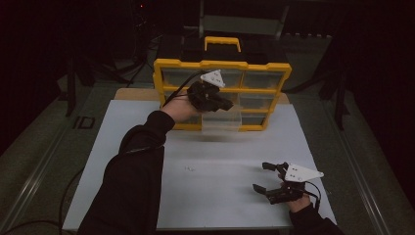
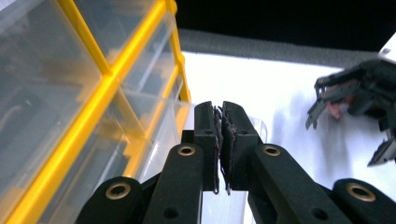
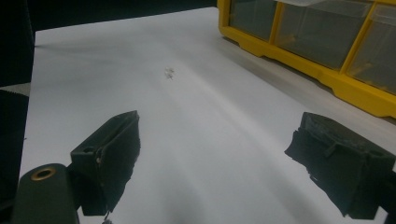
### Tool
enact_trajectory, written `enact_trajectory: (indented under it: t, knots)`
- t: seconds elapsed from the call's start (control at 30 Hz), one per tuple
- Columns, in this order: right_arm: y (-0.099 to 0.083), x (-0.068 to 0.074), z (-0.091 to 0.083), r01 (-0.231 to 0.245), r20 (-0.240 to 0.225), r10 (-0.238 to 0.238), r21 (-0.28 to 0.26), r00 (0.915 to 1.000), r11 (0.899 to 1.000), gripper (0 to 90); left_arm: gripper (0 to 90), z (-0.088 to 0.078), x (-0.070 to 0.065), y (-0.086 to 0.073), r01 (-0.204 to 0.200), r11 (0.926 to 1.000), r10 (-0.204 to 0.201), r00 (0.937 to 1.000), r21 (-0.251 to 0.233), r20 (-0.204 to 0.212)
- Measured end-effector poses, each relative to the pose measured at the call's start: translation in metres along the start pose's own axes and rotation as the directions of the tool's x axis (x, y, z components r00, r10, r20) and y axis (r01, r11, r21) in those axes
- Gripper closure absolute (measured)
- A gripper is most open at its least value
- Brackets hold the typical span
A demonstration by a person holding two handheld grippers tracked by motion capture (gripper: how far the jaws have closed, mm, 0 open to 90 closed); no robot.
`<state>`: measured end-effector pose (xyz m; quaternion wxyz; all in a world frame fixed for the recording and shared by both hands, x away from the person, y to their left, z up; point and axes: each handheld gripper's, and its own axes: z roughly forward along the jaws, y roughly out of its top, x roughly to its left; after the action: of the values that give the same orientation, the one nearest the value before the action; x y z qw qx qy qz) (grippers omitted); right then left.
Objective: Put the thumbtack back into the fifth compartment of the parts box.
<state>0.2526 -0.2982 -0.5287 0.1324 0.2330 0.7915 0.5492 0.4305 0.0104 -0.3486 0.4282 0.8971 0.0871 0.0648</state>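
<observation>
We see the yellow organizer (image 1: 222,94) standing upright at the far edge of the white desk (image 1: 205,176), its clear drawers facing us in three rows; a black case with a yellow handle (image 1: 222,43) sits just behind it. One clear drawer (image 1: 221,121) in the bottom row is pulled partway out over the desk — the others sit flush with the frame, and we cannot count them exactly in the dim light.

Our left gripper (image 1: 226,104) is up against the organizer's front, just above that pulled drawer. In the left gripper view its fingers (image 2: 205,135) stand pressed together with only a thin seam between the pads; the drawer's clear rim (image 2: 254,125) shows right behind them, but we cannot tell whether any of it is pinched.

Our right gripper (image 1: 261,177) rests low near the desk's near right corner, well apart from the organizer. Its fingers (image 3: 112,154) are spread wide with bare desk between them, holding nothing.

The room to move lies in the broad white middle of the desk between the two grippers — bare but for a small faint mark (image 1: 188,169). Left and right, the desk's edges drop to dark floor.

Counted: two grippers, one organizer, one drawer out.
</observation>
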Motion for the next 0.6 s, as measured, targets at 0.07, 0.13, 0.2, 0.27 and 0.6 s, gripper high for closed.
enact_trajectory:
  t: [0.07, 0.13, 0.2, 0.27, 0.6]
  knots:
    - [0.000, 0.000, 0.000, -0.001, -0.001, 0.001, -0.001, 1.0000, 1.000, 13.8, 84.7, 0.001, 0.001, -0.002, 0.002, 0.9999, -0.002, 1.0000, 0.016, 0.010]
    - [0.000, 0.000, 0.000, -0.001, -0.001, 0.001, 0.000, 1.0000, 1.000, 13.8, 84.7, 0.002, 0.003, -0.003, 0.004, 0.9994, -0.005, 0.9999, 0.034, 0.017]
    - [0.000, 0.000, 0.000, -0.002, -0.001, 0.002, -0.001, 1.0000, 1.000, 13.8, 84.7, 0.004, 0.004, -0.005, 0.007, 0.9989, -0.008, 0.9998, 0.046, 0.016]
    - [0.000, 0.000, 0.000, 0.000, -0.002, 0.000, 0.001, 1.0000, 1.000, 13.8, 84.7, 0.006, 0.004, -0.006, -0.001, 0.9980, 0.000, 0.9997, 0.063, 0.025]
    - [-0.001, 0.000, 0.001, -0.002, -0.004, 0.002, 0.003, 1.0000, 1.000, 13.8, 84.7, 0.016, 0.003, -0.005, -0.024, 0.9882, 0.019, 0.9991, 0.151, 0.038]
